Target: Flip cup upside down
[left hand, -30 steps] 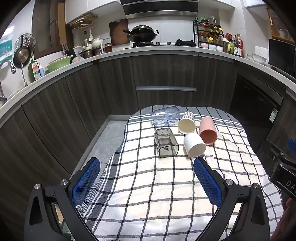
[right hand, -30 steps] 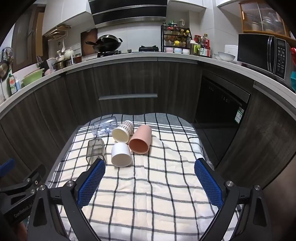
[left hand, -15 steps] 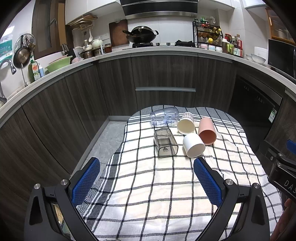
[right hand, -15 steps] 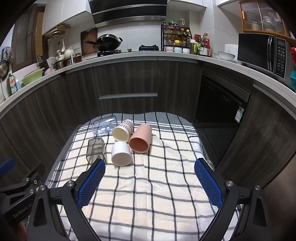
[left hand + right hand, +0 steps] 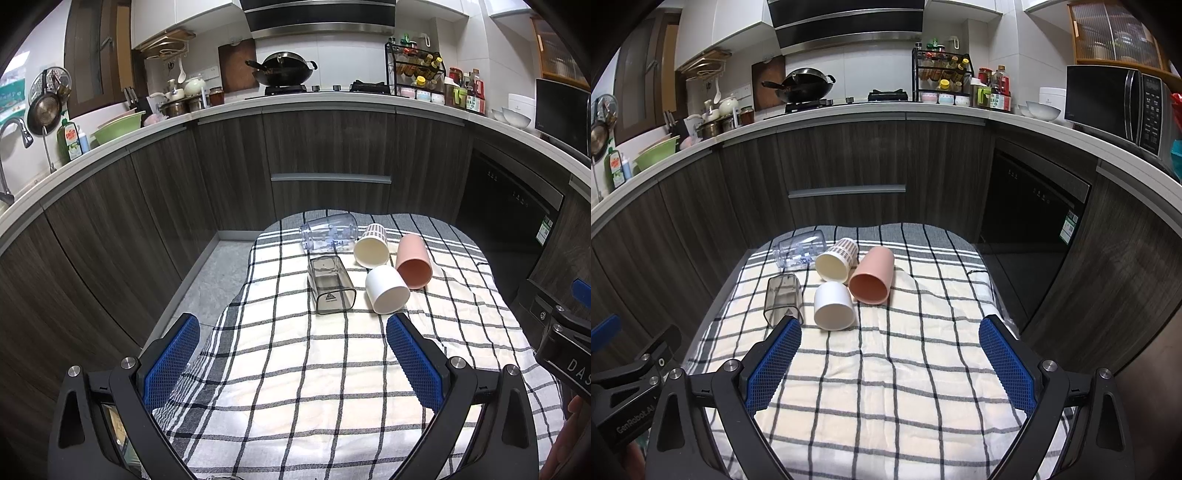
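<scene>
Several cups lie on their sides at the far end of a checked cloth (image 5: 332,369) (image 5: 905,369). They are a white cup (image 5: 387,290) (image 5: 833,305), a pink cup (image 5: 413,261) (image 5: 871,275), a patterned cream cup (image 5: 372,245) (image 5: 836,259), a smoky square cup (image 5: 330,284) (image 5: 783,296) and a clear glass (image 5: 328,232) (image 5: 800,248). My left gripper (image 5: 293,360) is open and empty, well short of the cups. My right gripper (image 5: 890,363) is open and empty, also short of them.
The cloth covers a small table in a kitchen. Dark curved cabinets (image 5: 328,155) stand beyond it, with a dishwasher (image 5: 1034,206) at the right. The floor (image 5: 207,280) shows left of the table. The right gripper's body (image 5: 565,339) shows at the left view's right edge.
Both grippers have barely moved; the view shifted very slightly. The cups lie as before.
</scene>
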The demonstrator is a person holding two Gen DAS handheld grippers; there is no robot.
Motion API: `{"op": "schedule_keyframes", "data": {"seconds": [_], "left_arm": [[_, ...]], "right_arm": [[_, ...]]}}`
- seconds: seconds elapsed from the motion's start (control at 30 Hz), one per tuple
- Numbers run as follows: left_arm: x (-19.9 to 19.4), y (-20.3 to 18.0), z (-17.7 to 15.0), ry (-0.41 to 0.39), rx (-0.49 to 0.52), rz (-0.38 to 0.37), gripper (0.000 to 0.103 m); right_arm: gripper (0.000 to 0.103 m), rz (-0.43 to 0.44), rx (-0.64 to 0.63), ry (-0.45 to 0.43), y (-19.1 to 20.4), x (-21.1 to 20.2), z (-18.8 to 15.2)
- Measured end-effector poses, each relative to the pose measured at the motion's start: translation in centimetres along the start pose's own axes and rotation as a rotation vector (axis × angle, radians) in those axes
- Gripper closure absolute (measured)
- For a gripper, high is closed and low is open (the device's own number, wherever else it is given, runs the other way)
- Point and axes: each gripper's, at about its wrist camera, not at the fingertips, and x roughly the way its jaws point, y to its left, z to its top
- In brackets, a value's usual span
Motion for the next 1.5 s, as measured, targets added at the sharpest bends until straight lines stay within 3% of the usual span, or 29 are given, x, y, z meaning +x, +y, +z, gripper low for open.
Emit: {"op": "schedule_keyframes", "data": {"seconds": [1.5], "left_arm": [[-0.14, -0.25, -0.03, 0.004, -0.004, 0.0, 0.0]], "right_arm": [[0.006, 0.001, -0.001, 0.001, 0.05, -0.14, -0.11]]}}
